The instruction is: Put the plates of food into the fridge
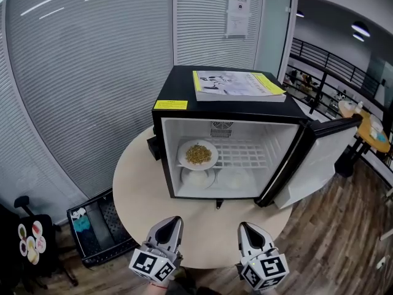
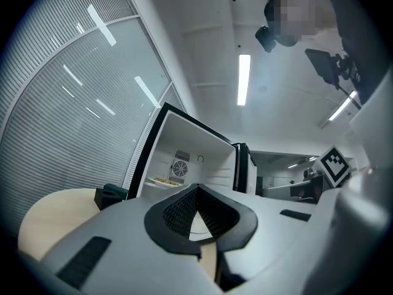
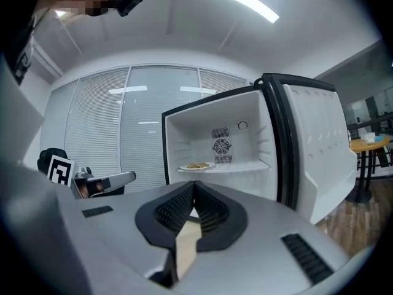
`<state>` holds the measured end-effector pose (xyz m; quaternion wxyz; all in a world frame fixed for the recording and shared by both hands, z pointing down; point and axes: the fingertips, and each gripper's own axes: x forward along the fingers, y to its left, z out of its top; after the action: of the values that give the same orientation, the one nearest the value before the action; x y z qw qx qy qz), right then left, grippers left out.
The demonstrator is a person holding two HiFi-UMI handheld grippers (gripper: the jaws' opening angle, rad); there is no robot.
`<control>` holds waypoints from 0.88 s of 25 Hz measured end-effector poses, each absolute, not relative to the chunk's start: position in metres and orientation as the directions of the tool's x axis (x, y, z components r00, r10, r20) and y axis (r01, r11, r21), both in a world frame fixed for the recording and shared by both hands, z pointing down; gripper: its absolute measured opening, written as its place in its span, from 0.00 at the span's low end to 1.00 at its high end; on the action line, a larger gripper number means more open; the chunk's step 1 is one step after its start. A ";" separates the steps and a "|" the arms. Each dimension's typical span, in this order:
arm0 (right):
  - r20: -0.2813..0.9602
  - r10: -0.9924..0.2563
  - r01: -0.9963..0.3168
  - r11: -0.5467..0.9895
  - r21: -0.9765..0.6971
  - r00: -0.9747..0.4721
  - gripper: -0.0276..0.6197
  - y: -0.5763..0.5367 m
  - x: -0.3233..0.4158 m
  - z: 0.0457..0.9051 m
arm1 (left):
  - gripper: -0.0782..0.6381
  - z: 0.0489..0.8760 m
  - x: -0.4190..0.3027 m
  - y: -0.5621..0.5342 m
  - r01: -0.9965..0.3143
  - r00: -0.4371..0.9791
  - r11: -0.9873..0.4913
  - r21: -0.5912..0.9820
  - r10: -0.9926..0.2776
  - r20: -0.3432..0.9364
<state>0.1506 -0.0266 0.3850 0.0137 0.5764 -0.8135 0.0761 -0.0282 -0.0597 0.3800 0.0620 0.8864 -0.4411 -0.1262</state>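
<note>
A black mini fridge stands on the round table with its door swung open to the right. On the left of its wire shelf lies a white plate of yellow-brown food, also seen as the plate in the right gripper view. Two more white plates rest on the fridge floor below. My left gripper and right gripper hover over the table's near edge, both shut and holding nothing, pointing at the fridge.
A booklet with yellow edges lies on the fridge top. A small black block sits on the table left of the fridge. A black crate is on the floor at left. Glass walls with blinds stand behind.
</note>
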 end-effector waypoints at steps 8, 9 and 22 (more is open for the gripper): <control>0.120 -0.934 -0.940 0.327 -0.093 -0.337 0.05 0.001 0.152 0.391 | 0.12 0.384 -0.028 -0.032 -0.771 0.573 -0.596 0.224 -0.803 -0.164; 0.120 -0.934 -0.941 0.325 -0.093 -0.335 0.05 0.004 0.152 0.392 | 0.12 0.384 -0.028 -0.029 -0.771 0.572 -0.595 0.228 -0.804 -0.161; 0.107 -0.947 -0.952 0.294 -0.090 -0.303 0.05 0.019 0.158 0.390 | 0.12 0.386 -0.018 -0.013 -0.749 0.600 -0.621 0.232 -0.784 -0.160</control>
<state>0.1584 0.0195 0.3903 0.0165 0.5903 -0.8041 0.0681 -0.0177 -0.0134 0.3860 0.0707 0.8918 -0.4295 -0.1235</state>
